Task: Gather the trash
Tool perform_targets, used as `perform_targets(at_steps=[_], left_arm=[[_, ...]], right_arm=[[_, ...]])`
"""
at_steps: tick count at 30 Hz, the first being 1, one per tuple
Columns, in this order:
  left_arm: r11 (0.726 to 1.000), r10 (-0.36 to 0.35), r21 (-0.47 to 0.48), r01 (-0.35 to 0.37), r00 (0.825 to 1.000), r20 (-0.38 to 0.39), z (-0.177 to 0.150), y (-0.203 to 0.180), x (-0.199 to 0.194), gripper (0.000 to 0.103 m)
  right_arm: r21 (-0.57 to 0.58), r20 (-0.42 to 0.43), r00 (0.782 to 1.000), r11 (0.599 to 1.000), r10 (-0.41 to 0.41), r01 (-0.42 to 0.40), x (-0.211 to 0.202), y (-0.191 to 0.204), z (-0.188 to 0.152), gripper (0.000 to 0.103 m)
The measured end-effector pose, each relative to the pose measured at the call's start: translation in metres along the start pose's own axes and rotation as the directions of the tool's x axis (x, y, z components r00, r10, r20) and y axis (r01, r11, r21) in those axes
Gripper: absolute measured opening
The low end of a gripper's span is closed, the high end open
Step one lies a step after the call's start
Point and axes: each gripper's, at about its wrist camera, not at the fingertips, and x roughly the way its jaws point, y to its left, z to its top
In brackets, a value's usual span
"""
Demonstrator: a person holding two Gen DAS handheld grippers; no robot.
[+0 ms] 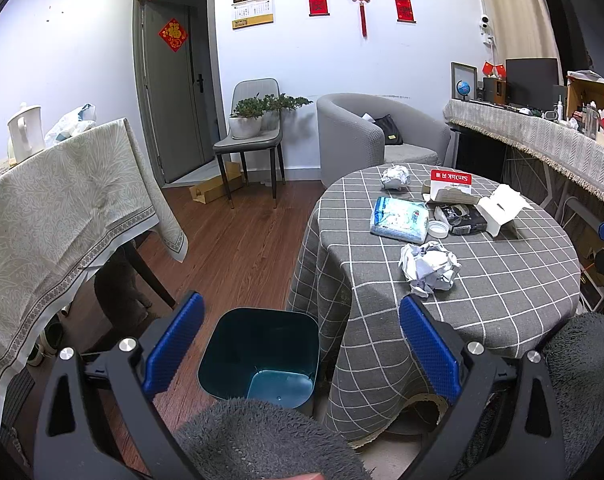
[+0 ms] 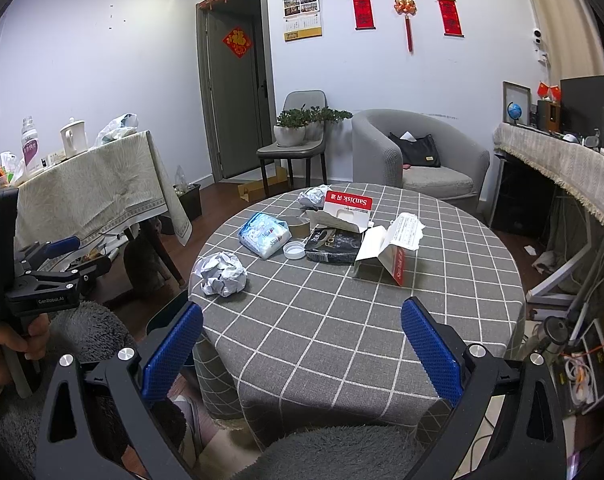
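A round table with a grey checked cloth carries the trash. A crumpled white paper ball lies nearest the edge, and a second paper ball lies at the far side. Between them lie a blue tissue pack, a white cap, a dark packet, a red SanDisk card and an opened white box. A teal bin stands on the floor beside the table. My left gripper hangs open above the bin. My right gripper is open over the table's near edge.
A side table with a pale patterned cloth stands at the left with a kettle and bags on it. A chair with potted plants, a grey armchair and a cluttered desk line the far side. Wooden floor lies between the tables.
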Motion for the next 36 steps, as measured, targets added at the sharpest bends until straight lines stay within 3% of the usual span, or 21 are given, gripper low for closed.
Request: perform_targets(at_steps=[36], left_arm=[[1.000, 0.000, 0.000, 0.000, 1.000, -0.003, 0.0011, 0.0035, -0.0004, 0.100]], right_arm=[[-0.003, -0.006, 1.000, 1.000, -0.002, 0.002, 0.0020, -0.0001, -0.0005, 0.100]])
